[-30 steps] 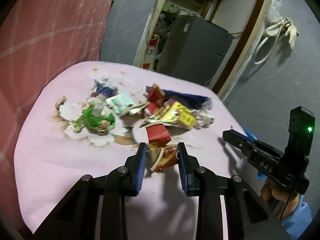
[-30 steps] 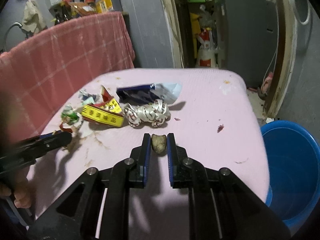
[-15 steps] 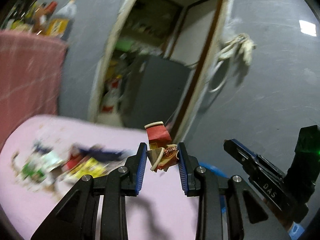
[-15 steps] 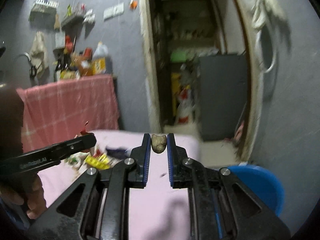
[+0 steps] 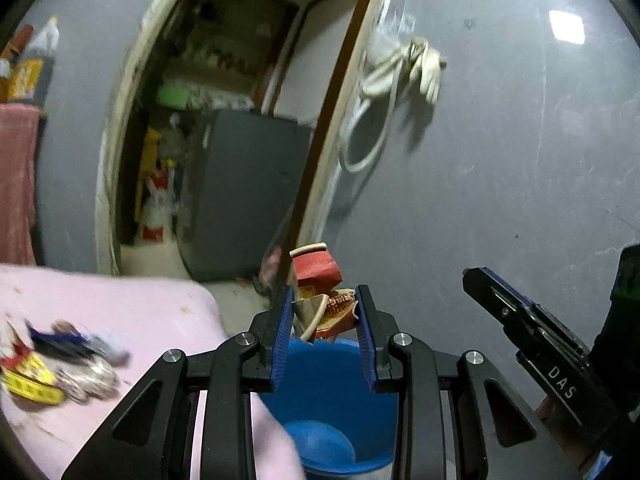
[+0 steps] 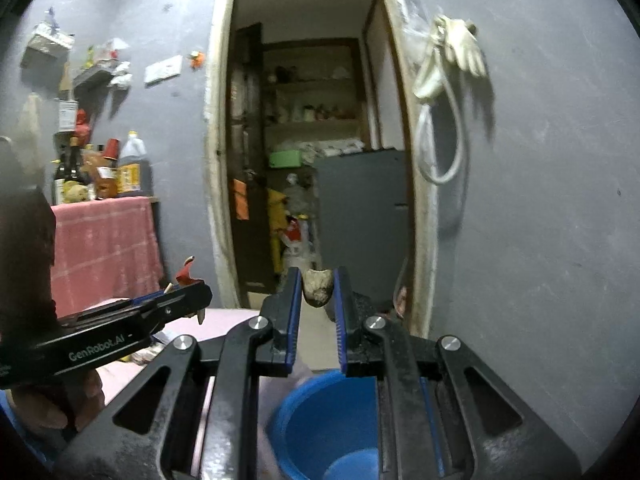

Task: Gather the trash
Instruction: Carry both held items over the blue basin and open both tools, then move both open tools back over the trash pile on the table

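Observation:
My left gripper (image 5: 323, 300) is shut on a crumpled red and brown wrapper (image 5: 320, 280), lifted above the blue bucket (image 5: 328, 400) beside the pink table (image 5: 140, 312). My right gripper (image 6: 318, 284) is shut on a small beige nutshell-like scrap (image 6: 317, 287), also raised over the blue bucket (image 6: 324, 420). In the left wrist view the right gripper (image 5: 476, 280) shows at the right edge. In the right wrist view the left gripper (image 6: 200, 292) reaches in from the left with the red wrapper (image 6: 185, 274) at its tip.
More trash (image 5: 56, 364), yellow, blue and silvery wrappers, lies on the pink table at the left. A doorway (image 6: 304, 160) with a grey cabinet (image 5: 244, 192) opens behind. A white hose and gloves (image 5: 400, 76) hang on the grey wall. Bottles (image 6: 100, 172) stand on a pink-covered counter.
Both grippers have lifted off the pink table and swung right with their scraps held. The blue bucket now lies under both sets of fingers, and the trash pile has slid to the left.

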Motion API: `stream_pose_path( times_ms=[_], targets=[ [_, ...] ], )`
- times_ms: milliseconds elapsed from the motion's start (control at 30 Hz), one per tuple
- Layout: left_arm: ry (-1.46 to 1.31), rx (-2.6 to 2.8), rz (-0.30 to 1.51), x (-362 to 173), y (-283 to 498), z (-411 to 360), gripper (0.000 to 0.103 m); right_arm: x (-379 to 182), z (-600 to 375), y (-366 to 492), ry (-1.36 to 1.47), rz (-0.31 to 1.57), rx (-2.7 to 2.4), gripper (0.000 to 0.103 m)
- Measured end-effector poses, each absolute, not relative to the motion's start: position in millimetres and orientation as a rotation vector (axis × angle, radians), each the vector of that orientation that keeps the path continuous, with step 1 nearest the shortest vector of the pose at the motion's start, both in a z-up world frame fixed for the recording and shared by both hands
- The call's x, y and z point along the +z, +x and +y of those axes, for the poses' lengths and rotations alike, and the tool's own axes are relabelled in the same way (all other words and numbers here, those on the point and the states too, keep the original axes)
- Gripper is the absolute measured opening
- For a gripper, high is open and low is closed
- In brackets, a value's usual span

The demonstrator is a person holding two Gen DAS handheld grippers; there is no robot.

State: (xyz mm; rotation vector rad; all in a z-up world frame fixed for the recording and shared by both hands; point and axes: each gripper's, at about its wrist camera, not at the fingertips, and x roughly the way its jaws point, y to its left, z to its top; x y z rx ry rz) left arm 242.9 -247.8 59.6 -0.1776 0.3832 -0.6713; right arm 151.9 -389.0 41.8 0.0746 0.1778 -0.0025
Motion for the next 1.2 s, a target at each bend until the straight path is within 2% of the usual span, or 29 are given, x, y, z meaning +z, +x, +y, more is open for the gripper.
stream_pose_path(
  times_ms=[500,633,767,967,1033,1133,1200],
  targets=[
    [-0.152,-0.678,0.782,-13.7,295.5,-299.7,0.027,-31.8,-439.6,188.1,0.226,0.473,-0.093,0.016],
    [-0.123,-0.663,0.821,-26.6,299.8,-309.8,0.042,-38.9,-443.1,199.0,0.257,0.503,-0.099,0.017],
    [-0.131,-0.658,0.847,-35.2,303.3,-308.8,0.052,-40.8,-445.0,201.7,0.272,0.518,-0.109,0.018],
    [-0.148,-0.649,0.837,-30.6,302.4,-301.0,0.056,-35.5,-443.6,198.5,0.282,0.504,-0.119,0.023],
    [-0.159,-0.645,0.827,-26.4,301.4,-296.1,0.058,-32.7,-443.1,197.4,0.282,0.496,-0.118,0.027],
    [-0.181,-0.631,0.787,-18.2,297.7,-282.8,0.069,-25.0,-439.8,193.9,0.282,0.473,-0.113,0.035],
    [-0.201,-0.615,0.753,-9.9,294.6,-270.6,0.073,-17.5,-435.8,190.4,0.278,0.450,-0.106,0.044]
  ],
)
